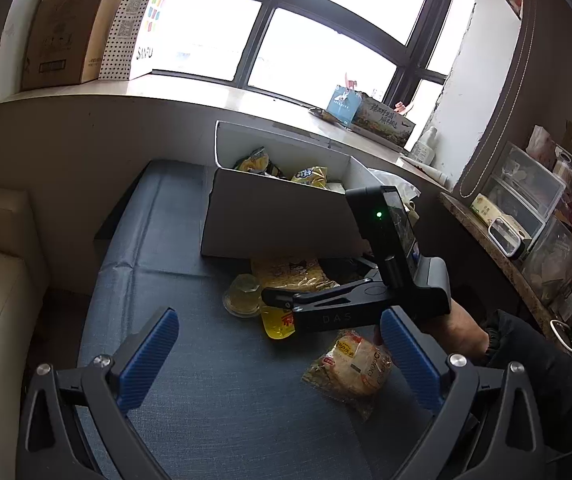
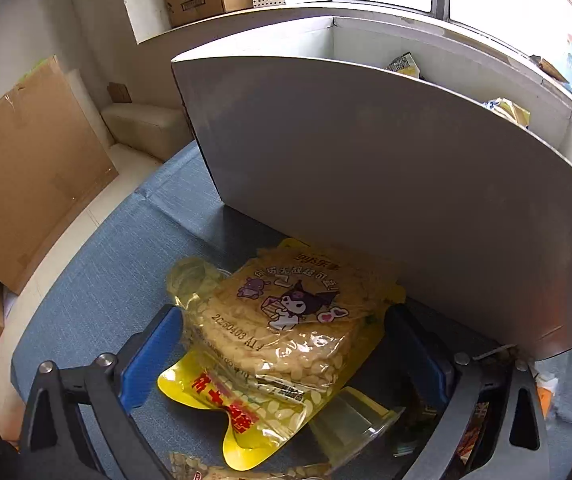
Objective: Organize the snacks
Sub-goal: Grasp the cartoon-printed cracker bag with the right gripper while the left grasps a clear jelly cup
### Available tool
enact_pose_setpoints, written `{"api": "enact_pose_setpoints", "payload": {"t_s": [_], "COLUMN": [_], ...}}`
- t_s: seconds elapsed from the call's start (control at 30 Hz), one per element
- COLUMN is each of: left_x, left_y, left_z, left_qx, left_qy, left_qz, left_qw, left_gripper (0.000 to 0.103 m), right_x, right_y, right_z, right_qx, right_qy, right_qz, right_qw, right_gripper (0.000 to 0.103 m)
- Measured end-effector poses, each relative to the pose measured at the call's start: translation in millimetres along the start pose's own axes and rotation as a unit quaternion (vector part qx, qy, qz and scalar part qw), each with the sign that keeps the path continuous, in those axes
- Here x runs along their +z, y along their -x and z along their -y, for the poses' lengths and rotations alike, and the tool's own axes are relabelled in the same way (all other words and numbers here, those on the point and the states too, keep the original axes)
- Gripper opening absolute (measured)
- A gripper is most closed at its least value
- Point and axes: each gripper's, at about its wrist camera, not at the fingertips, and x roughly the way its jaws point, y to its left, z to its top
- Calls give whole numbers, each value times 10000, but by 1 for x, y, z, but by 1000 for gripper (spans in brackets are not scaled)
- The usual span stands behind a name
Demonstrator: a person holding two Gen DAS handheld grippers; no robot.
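Right hand-held gripper (image 2: 282, 344) jaws apart, straddling yellow cartoon-printed snack bag (image 2: 282, 320) | clear window, pale puffs | on blue tabletop (image 2: 98, 280)

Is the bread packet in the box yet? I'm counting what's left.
No, the bread packet lies on the blue table, outside the box.

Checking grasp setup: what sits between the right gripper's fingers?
The yellow snack bag lies between the open right gripper fingers, seen in the right wrist view.

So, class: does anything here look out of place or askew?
Yes. Several snacks lie loose on the blue mat, outside the white box: a yellow Kuromi snack bag, a clear jelly cup and a wrapped bread. Nothing looks spilled.
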Motion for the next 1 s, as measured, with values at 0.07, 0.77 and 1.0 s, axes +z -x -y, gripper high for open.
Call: {"api": "enact_pose_setpoints", "payload": {"t_s": [0.07,0.77,1.0], "left_x": [-1,17,11], "left_y": [-2,-143,-161], "left_z": [-1,-27,-25], "left_qx": [14,487,520], "left_qy": [40,-16,-200], "left_qz": [-14,-1126,-1303], "left_qw": [10000,9924,9899], "left_gripper": [103,102,40], "right_x": [-2,-103,-123], "right_y": [4,171,177], "right_z": [4,57,65], "right_qx": [-46,-1,65], "right_qy": [-64,-1258,-1514], "right_qz": [81,1248,1277], "right_qw": [9999,9842,9802], "right_gripper": [81,80,80]}}
